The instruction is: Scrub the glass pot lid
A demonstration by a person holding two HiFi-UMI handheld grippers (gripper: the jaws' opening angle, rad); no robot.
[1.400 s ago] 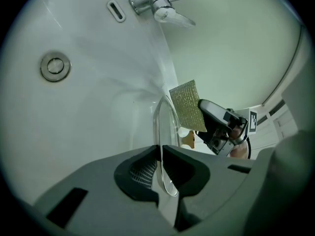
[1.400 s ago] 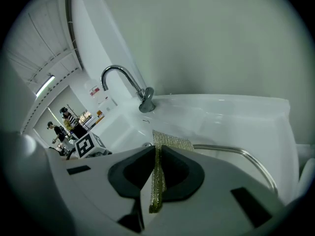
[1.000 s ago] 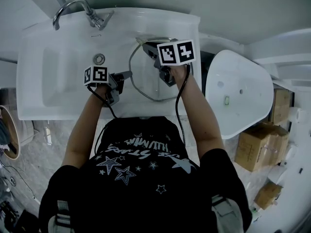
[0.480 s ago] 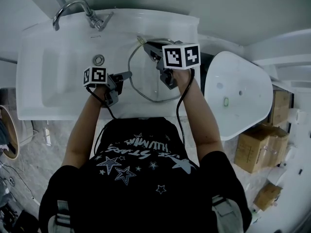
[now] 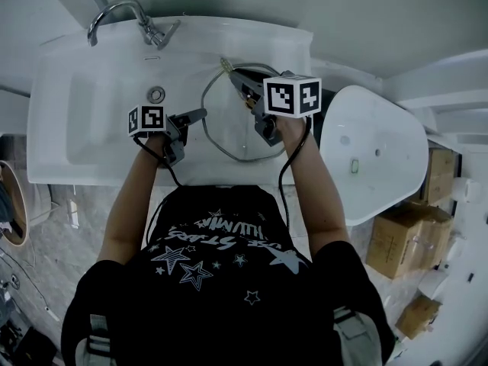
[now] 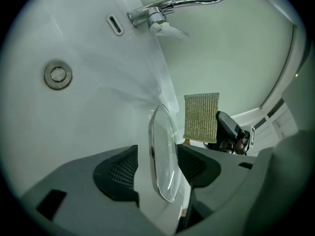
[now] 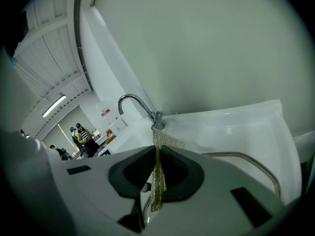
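Observation:
The glass pot lid (image 5: 223, 132) lies at the right end of the white sink (image 5: 99, 128). In the left gripper view its metal-rimmed edge (image 6: 162, 156) stands between my left gripper's (image 6: 157, 168) jaws with a gap on each side. Those jaws have just been opening, and the pads do not press on the rim. My left gripper (image 5: 200, 117) sits at the lid's left edge. My right gripper (image 5: 240, 82) hangs over the lid's far side, shut on a gold scrub cloth (image 7: 158, 181). The same cloth (image 6: 202, 118) dangles behind the lid.
A chrome faucet (image 5: 126, 17) and a drain (image 5: 156, 94) are at the sink's left and middle. A white oval fixture (image 5: 374, 151) stands to the right of the sink, with cardboard boxes (image 5: 400, 239) beyond it. People stand far off in the right gripper view.
My left gripper's jaws have opened off the lid's rim. My right gripper has risen a little and drifted right with the cloth in it.

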